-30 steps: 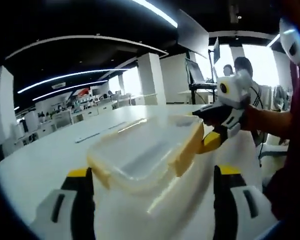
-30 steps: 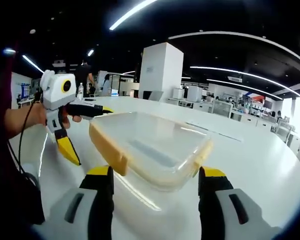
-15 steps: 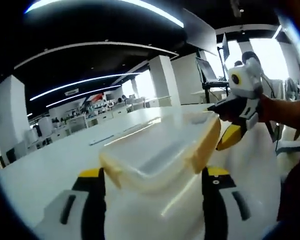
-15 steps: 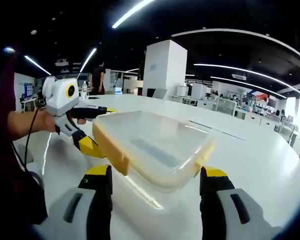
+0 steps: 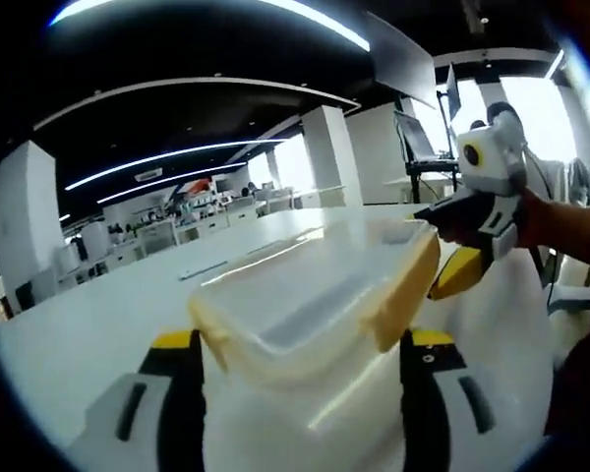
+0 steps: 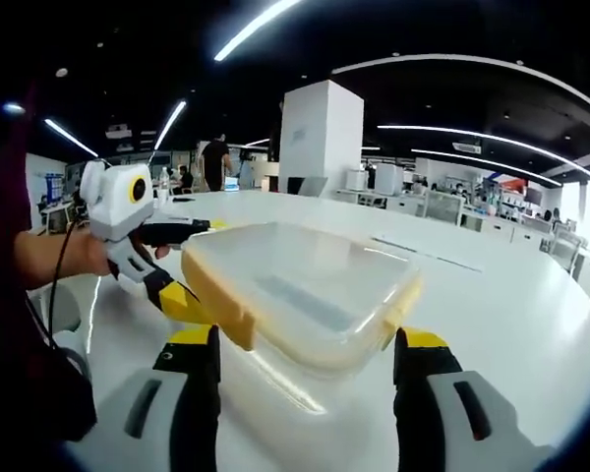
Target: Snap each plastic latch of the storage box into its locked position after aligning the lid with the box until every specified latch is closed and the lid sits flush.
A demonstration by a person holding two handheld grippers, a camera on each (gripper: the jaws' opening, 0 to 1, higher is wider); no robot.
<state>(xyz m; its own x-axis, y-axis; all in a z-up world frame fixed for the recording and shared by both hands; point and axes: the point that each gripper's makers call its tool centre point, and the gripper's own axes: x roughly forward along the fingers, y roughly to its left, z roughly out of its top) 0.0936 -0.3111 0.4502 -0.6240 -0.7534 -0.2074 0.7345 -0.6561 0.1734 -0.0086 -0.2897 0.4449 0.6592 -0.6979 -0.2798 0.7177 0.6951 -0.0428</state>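
A clear storage box (image 5: 305, 305) with its lid on and yellow latches (image 5: 405, 295) lies on the white table (image 5: 88, 324). In the left gripper view it lies just beyond my left gripper (image 5: 300, 359), whose jaws stand wide apart on either side of its near end, open. The right gripper (image 5: 450, 251) reaches in from the right, one yellow fingertip beside the box's far corner. In the right gripper view the box (image 6: 300, 290) lies between the spread jaws of my right gripper (image 6: 305, 359), also open. The left gripper (image 6: 177, 265) comes in from the left, straddling a yellow side latch (image 6: 221, 305).
The white table (image 6: 501, 315) runs far back and to the sides. A white pillar (image 6: 318, 138), desks and monitors stand behind, with people (image 6: 214, 162) in the distance. A person's sleeve (image 5: 575, 226) shows at the right edge of the left gripper view.
My left gripper's jaws have come a little closer together around the box. In the right gripper view, the left gripper's yellow finger has swung in from hanging below to the box's side latch.
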